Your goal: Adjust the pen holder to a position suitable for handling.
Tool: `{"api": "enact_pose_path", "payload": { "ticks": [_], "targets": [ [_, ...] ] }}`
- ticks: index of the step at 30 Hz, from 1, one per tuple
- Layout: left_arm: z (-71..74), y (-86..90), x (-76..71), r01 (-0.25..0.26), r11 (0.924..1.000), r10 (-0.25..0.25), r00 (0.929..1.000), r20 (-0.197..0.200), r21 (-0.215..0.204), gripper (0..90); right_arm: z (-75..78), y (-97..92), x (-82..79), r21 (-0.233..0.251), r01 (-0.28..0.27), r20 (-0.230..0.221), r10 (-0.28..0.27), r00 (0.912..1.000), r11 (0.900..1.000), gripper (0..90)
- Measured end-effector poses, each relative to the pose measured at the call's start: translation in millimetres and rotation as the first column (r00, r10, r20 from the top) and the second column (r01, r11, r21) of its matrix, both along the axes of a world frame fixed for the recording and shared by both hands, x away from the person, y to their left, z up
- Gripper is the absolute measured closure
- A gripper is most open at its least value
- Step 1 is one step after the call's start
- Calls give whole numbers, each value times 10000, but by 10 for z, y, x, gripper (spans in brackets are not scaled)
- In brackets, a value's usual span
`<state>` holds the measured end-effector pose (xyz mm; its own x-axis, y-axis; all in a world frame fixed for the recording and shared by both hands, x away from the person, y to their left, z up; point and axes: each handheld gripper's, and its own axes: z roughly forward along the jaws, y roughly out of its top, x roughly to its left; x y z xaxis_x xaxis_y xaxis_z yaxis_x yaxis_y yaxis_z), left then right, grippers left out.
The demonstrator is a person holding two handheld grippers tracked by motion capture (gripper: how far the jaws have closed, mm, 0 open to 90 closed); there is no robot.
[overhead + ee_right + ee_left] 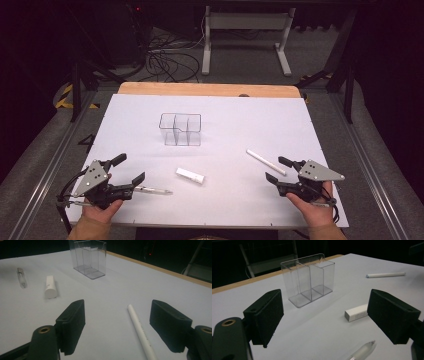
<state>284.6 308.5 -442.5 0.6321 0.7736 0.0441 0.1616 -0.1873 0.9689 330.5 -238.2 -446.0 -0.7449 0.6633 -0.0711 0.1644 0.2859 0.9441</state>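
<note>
- The white surface (225,125) has a wooden strip along its far edge.
- The clear three-compartment organizer (180,129) stands upright a little left of the middle, empty.
- The left gripper (129,170) is held near the front-left corner, jaws spread and released, holding nothing.
- The right gripper (278,169) is held near the front-right corner, jaws likewise spread wide and empty.
- The white pen (266,162) lies just beside the right gripper, between its jaws in the right gripper view.
- The clear pen (152,190) lies just beside the left gripper.
- The white eraser block (190,175) lies between the two grippers, in front of the organizer.
</note>
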Motion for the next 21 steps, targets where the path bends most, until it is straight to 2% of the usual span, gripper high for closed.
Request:
{"api": "enact_pose_path", "payload": {
  "ticks": [6,8,10,15,21],
  "targets": [
    [22,-9,-8,-105,9999,105,9999,-18,38,131,10,15,-2,-90,-108,13,109,9999,9999,297],
    [44,-9,-8,-44,9999,47,9998,-212,146,140,6,20,2,-95,-175,2,175,9998,9998,302],
    [62,-10,-9,-23,9998,29,9997,-246,212,152,4,28,-2,-22,-245,-19,245,9997,9997,305],
    [88,-25,-7,130,9993,-120,9996,-262,354,162,-1,44,2,-12,-344,-1,344,9994,9994,306],
    [107,-53,-2,327,9990,-319,9991,-272,300,185,-9,53,7,-81,-346,-8,346,9994,9994,307]
  ]
}}
